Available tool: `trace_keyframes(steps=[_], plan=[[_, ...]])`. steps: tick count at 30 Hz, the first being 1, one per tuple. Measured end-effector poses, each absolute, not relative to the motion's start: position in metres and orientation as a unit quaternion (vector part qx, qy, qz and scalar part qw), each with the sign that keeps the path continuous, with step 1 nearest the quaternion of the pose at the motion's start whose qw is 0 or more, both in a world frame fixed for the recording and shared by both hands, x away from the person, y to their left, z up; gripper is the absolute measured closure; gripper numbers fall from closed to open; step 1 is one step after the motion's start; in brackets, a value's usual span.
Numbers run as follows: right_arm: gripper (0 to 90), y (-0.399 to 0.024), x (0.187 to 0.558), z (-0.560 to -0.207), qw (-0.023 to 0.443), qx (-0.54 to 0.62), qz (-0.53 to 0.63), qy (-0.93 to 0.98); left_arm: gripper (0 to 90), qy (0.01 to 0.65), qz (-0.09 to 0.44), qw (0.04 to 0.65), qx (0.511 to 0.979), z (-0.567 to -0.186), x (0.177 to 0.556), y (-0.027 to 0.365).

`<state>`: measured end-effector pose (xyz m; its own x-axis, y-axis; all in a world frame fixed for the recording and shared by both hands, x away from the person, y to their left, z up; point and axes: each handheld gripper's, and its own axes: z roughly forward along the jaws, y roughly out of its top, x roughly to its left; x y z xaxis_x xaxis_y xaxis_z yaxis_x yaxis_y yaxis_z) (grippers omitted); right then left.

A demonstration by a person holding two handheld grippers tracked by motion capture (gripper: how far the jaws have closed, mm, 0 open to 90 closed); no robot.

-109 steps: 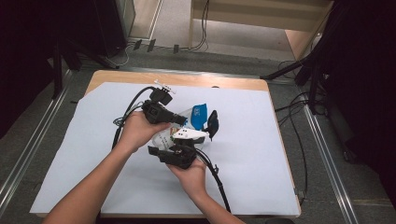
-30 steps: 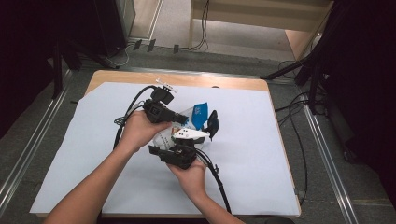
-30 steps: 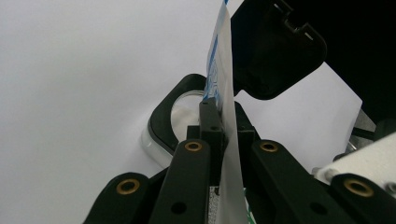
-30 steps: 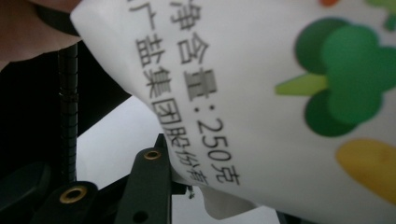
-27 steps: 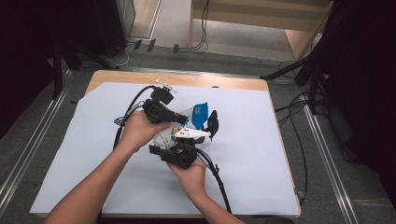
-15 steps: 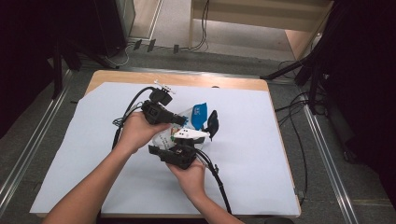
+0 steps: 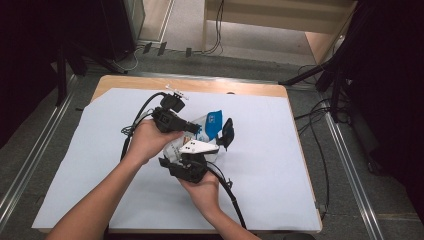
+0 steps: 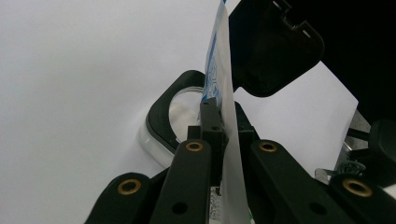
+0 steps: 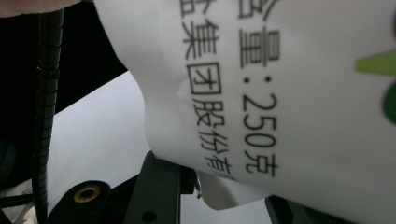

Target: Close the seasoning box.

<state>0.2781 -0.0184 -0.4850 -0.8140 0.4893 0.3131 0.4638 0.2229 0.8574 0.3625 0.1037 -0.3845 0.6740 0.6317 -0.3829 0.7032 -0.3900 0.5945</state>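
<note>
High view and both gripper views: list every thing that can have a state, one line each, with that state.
Blue-and-white pouch: held up off the table, pinched between both claws.
Container with black rim: lying on the white sheet, lid off.
Black lid: raised, apart from the container.
Left claw: shut on the pouch's edge.
Right claw: jaws just closing further on the pouch.

Both grippers are black, the left gripper (image 8: 219,140) with brass-ringed screw holes (trailing cables black too), forearms bare.
</note>
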Motion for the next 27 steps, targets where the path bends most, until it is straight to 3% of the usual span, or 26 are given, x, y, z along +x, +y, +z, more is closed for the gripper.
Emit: trace_keyframes(steps=[9, 27], plan=[[74.3, -0.0202, 0.2805, -0.4856, -0.014, 0.313, 0.555, 0.771, 86.5, 0.4, -0.046, 0.381, 0.832, -0.3849, 0.3626, 0.1049], [73.8, -0.0213, 0.2818, -0.4855, -0.019, 0.314, 0.559, 0.768, 86.2, 0.397, -0.041, 0.384, 0.832, -0.385, 0.3613, 0.1055]])
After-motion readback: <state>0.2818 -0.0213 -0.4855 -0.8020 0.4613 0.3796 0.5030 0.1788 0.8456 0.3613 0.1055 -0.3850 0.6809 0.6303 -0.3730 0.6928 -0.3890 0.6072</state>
